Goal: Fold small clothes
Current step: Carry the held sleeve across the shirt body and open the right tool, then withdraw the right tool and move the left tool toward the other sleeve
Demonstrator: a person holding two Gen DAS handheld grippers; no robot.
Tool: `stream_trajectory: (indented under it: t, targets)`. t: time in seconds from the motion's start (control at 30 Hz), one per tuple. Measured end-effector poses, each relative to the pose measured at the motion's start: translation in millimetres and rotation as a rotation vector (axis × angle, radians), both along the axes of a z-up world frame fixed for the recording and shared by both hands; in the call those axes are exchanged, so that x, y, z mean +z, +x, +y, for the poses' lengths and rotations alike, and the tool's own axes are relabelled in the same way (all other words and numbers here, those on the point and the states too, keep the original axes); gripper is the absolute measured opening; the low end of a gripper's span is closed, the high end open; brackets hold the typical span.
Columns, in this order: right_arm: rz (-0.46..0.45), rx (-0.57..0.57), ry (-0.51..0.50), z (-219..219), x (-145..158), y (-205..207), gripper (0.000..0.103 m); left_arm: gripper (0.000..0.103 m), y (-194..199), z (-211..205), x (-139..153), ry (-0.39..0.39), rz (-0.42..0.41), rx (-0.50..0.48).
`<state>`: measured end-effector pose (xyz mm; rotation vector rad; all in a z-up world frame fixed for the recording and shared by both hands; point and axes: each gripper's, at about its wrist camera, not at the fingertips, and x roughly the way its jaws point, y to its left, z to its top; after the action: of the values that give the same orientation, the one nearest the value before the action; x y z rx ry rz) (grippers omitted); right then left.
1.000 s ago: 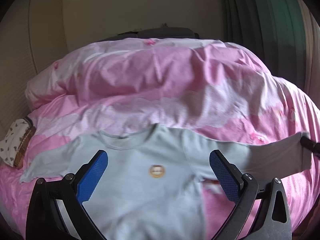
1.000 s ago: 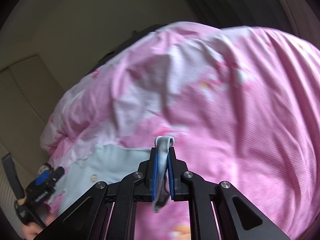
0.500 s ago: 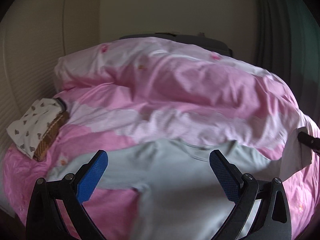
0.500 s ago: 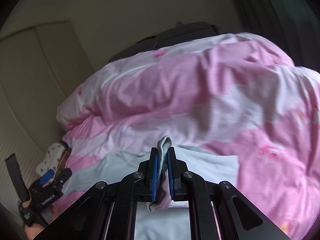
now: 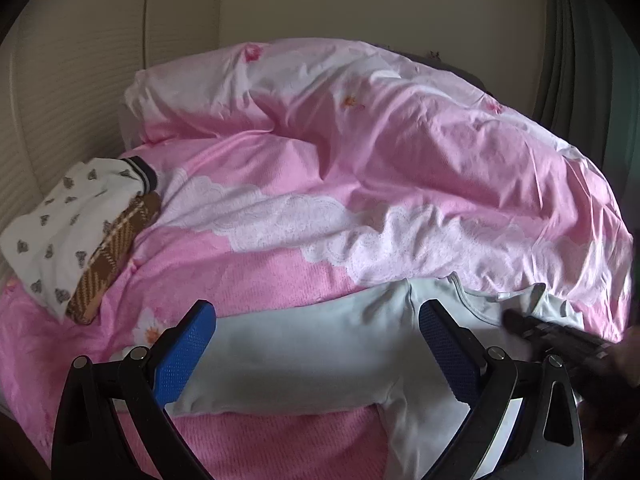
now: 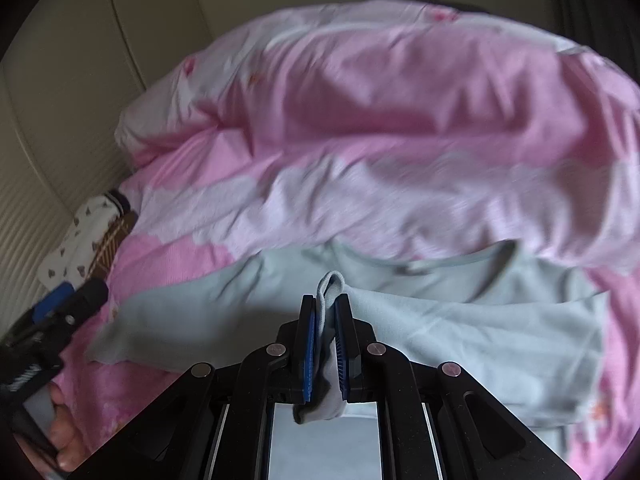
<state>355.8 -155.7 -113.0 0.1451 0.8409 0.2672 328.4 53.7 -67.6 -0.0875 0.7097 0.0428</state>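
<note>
Left wrist view: a pink quilt (image 5: 360, 168) covers the bed, bunched high at the back. A pale blue shirt (image 5: 304, 360) lies spread on its near part, one sleeve stretched to the left, collar to the right. A folded stack of clothes (image 5: 76, 228) sits at the quilt's left edge, well apart from the shirt. The left gripper (image 5: 316, 350) hangs over the sleeve, jaws wide apart and gripping nothing. The right gripper (image 6: 325, 344) is clamped tight on a pinched fold of the shirt.

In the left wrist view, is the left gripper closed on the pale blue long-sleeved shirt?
No: the left gripper stands wide open, its blue pads apart above the pale blue long-sleeved shirt on the pink duvet.
</note>
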Motion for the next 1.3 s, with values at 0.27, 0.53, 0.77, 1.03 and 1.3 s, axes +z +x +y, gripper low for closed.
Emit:
stream_trajectory:
  t: [0.27,0.53,0.77,1.03,1.3]
  targets:
    - [0.019,0.065,-0.055,35.8,-25.0,9.9,0.011,0.103,12.9,7.4,-25.1,0.015,0.000,-0.024]
    - [0.026,0.108,-0.021,43.8,-35.5,19.7,0.013,0.103,19.8,11.5,-42.7,-0.014,0.031,-0.027]
    - [-0.011,0.107,0.077,24.8,-16.4,1.6,0.029,0.103,18.4,11.1,-44.4,-0.023,0.043,-0.031]
    - [-0.109,-0.097,-0.007,-63.8,8.3,-60.6,0.029,0.103,14.0,-33.9,-43.5,-0.066,0.052,-0.206]
    - [-0.047,-0.328,-0.199,-152.5,-16.7,-101.5,0.029,0.103,3.3,-102.1,-58.0,0.116,0.047,-0.315]
